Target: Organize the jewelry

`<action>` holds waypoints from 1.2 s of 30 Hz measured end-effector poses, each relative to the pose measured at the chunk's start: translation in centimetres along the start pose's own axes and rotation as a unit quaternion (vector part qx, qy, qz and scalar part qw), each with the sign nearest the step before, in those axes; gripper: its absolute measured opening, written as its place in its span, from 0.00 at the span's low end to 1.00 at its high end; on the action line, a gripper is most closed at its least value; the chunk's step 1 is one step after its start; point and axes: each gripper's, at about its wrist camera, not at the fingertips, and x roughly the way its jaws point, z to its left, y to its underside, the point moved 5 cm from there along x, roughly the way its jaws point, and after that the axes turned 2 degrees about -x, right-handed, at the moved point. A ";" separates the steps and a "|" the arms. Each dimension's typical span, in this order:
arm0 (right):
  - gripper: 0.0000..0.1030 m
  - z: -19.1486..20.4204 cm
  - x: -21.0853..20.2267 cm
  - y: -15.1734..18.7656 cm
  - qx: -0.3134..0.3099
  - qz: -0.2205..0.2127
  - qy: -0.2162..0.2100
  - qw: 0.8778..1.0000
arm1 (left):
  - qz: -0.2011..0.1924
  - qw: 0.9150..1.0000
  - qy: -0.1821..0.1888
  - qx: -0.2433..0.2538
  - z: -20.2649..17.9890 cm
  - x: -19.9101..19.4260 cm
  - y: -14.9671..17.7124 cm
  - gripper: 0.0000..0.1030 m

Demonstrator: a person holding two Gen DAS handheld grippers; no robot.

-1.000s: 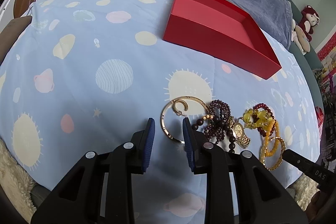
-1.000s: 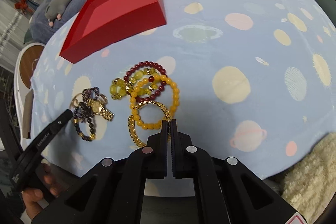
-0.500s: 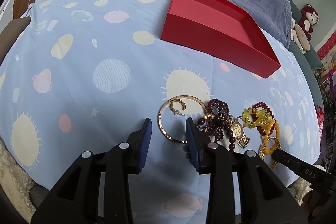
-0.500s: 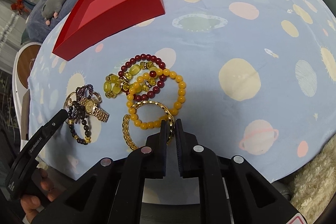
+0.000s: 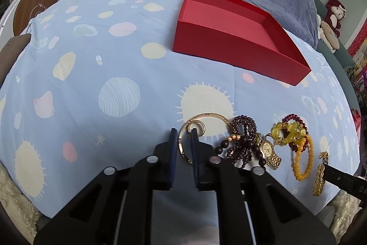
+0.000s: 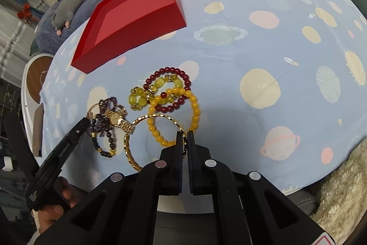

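**Both grippers clamped on a bangle each, box waiting up ahead**

So the jewelry is all in one heap on the space-print bedsheet [image 5: 96, 66], right at the tool tips. The left gripper [image 5: 182, 141] has its pads pressed together on the near rim of the thin rose-gold bangle [image 5: 207, 116], which sits straight ahead of it with a little hoop lying inside. That one is a stiff metal ring, light and probably slippery, so pinching the rim edge-on looks like the only sane spot to hold, and I'd guess it can pivot in the pads once lifted.

The right gripper [image 6: 185, 141] is pinching the gold chain-link bracelet [image 6: 146, 117] the same way, on the stretch of links nearest its tips. Links are floppy, so I'd expect it to sag and swing instead of holding its shape.

Between the two, as seen from the right gripper: the orange bead bracelet [image 6: 195, 111] touches the chain one just ahead, then the dark red bead bracelet [image 6: 183, 75] and the yellow-green bead bracelet [image 6: 146, 95] overlap beyond it. Off to the left sit the gold watch [image 6: 115, 117] and the purple bead strands [image 6: 103, 128], tangled together. Elastic bead stuff is soft and snaggy, so dragging a neighbour along seems like the real risk.

The red box [image 5: 229, 43] is open and looks bare inside, well ahead of both tools, apart from the heap. Nothing's in it yet, so the sorting has barely begun
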 end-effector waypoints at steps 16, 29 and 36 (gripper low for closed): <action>0.05 2.6 -3.0 -0.7 -0.014 -0.029 -0.041 0.999 | -0.045 0.998 0.052 -0.002 -1.8 -5.4 -2.0 0.00; 0.05 2.9 -3.1 -0.6 -0.019 -0.031 -0.047 0.998 | -0.017 0.998 0.056 -0.017 -1.7 -4.6 -1.2 0.24; 0.05 2.3 -2.7 -0.3 -0.015 -0.025 -0.045 0.999 | 0.004 0.998 0.063 0.008 -3.4 -4.0 1.5 0.55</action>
